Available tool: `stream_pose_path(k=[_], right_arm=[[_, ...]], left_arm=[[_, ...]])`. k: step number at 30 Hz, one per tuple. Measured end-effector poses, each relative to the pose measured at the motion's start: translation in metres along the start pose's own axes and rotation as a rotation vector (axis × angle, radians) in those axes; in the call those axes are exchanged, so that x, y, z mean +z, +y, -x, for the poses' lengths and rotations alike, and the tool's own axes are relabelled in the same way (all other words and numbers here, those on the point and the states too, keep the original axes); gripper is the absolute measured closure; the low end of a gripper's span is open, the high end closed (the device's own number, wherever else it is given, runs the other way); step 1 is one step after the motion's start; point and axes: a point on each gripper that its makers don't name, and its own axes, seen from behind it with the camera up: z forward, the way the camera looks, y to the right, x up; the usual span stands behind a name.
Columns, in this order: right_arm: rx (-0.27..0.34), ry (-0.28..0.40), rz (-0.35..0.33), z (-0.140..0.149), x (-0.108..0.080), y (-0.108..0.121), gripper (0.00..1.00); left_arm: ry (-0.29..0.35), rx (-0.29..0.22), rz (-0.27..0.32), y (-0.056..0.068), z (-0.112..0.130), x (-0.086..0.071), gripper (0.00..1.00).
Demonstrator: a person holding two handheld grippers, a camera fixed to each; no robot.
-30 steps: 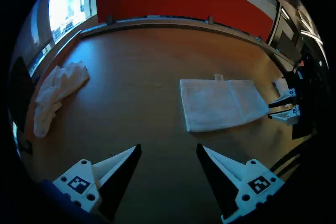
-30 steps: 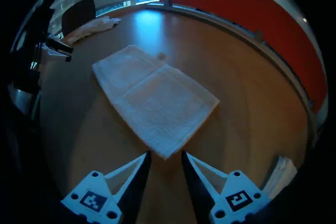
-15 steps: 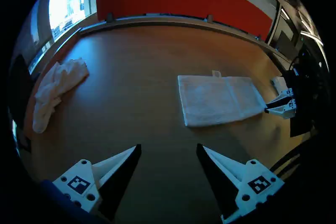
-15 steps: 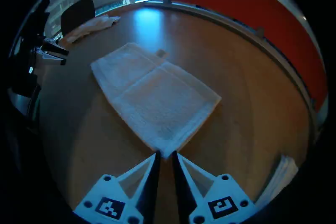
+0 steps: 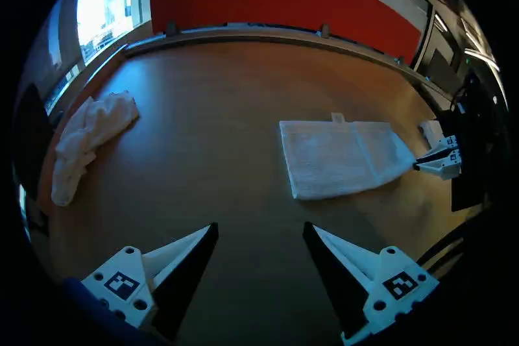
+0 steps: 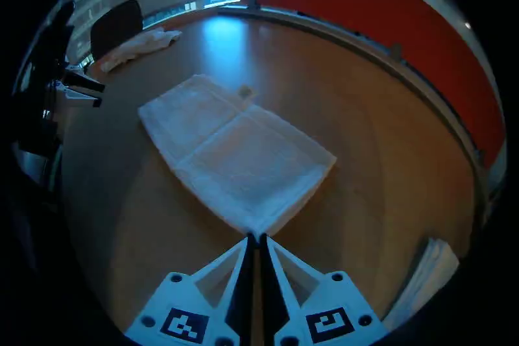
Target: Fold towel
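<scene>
While left gripper (image 5: 259, 224) gapes, right gripper (image 6: 256, 238) pinches towel (image 6: 237, 154)

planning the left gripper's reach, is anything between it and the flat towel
Nothing visible: bare table lies between the left gripper and the flat towel. The crumpled towel sits far off to the side.

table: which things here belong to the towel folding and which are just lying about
In the job: flat towel; right hand-held gripper, closed on its near corner; left hand-held gripper, open.
Lying about: crumpled cloth; stacked cloths; chair.
</scene>
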Motion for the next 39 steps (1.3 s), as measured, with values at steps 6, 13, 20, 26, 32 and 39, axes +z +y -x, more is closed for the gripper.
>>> stream_pose_path(k=[6,13,20,26,32,39], right_arm=[[-0.031,0.039,0.037,-0.022,-0.021,0.011,0.95],[-0.089,0.087,0.069,-0.053,-0.048,0.017,0.95],[-0.125,0.118,0.083,-0.073,-0.066,0.017,0.95],[-0.144,0.136,0.088,-0.083,-0.077,0.014,0.95],[-0.161,0.144,0.100,-0.086,-0.085,0.015,0.95],[-0.175,0.146,0.099,-0.089,-0.089,0.014,0.95]], left_arm=[[0.010,0.001,-0.003,-0.002,-0.005,-0.002,0.03],[0.018,0.001,-0.003,-0.001,-0.009,-0.004,0.03],[0.027,0.002,-0.003,0.000,-0.015,-0.007,0.03],[0.034,0.002,-0.004,-0.001,-0.019,-0.008,0.03],[0.038,-0.001,-0.002,0.001,-0.021,-0.008,0.03],[0.042,-0.002,-0.002,0.002,-0.022,-0.008,0.03]])
